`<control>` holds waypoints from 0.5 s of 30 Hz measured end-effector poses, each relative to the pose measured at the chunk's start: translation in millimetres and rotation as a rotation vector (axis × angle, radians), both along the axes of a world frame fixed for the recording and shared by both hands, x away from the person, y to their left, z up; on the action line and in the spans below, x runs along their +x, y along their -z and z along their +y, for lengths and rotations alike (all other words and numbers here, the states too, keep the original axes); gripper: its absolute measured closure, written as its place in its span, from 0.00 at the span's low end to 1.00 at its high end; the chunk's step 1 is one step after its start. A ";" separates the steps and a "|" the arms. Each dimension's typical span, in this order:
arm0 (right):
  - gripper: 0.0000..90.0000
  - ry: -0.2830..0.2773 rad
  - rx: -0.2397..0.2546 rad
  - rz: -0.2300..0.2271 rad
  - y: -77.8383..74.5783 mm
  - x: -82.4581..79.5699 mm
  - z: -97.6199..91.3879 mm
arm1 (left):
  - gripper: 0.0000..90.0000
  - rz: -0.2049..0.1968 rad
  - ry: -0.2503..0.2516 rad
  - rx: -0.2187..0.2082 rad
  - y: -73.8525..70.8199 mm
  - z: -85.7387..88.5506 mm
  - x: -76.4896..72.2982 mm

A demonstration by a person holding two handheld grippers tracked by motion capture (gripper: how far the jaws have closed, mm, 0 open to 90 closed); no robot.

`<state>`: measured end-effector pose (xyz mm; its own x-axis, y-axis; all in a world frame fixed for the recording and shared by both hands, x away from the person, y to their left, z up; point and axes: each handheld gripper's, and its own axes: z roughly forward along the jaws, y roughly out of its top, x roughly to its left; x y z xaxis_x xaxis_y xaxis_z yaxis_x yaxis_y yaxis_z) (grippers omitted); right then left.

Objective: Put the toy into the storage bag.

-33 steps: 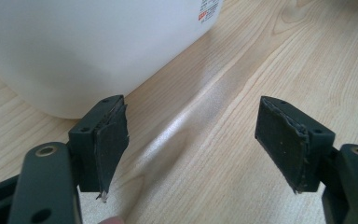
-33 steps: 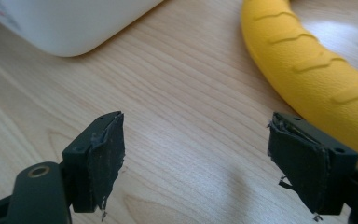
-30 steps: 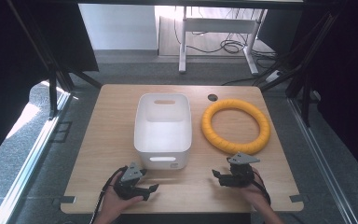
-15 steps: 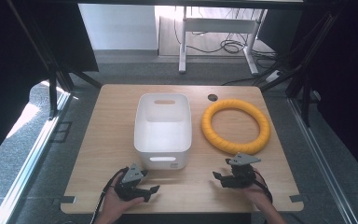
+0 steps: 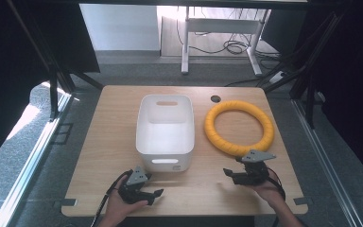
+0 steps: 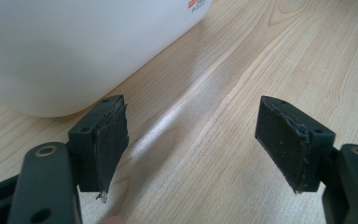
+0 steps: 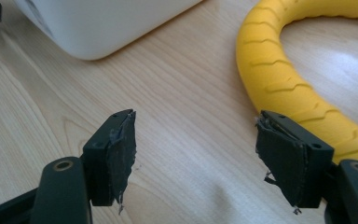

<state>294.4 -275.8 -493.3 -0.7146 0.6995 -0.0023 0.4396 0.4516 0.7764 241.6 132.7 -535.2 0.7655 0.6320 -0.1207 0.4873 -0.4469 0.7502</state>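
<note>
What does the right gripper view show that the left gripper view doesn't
Right gripper view alone: the yellow ring, curving past the right gripper, whose jaws stand wide apart with nothing between. Left gripper view alone: a red-printed label on the white bin, beyond the left gripper, jaws likewise apart and empty. Both share the bin's rounded lower wall and the wooden table.

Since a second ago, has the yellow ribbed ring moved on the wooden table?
No. The yellow ribbed ring lies beside the white plastic bin, same gap as before.
</note>
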 end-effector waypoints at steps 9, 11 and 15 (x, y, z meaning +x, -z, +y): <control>0.31 -0.010 0.018 0.036 -22.4 22.5 0.2 | 0.28 0.003 0.002 0.002 -1.5 -3.7 -1.2; 0.31 -0.025 0.006 0.048 -28.7 28.2 2.5 | 0.28 0.001 0.005 0.001 -2.0 -4.3 -1.7; 0.30 -0.070 -0.100 0.030 -38.9 40.7 4.8 | 0.28 0.002 0.005 0.003 -1.3 -3.7 -1.0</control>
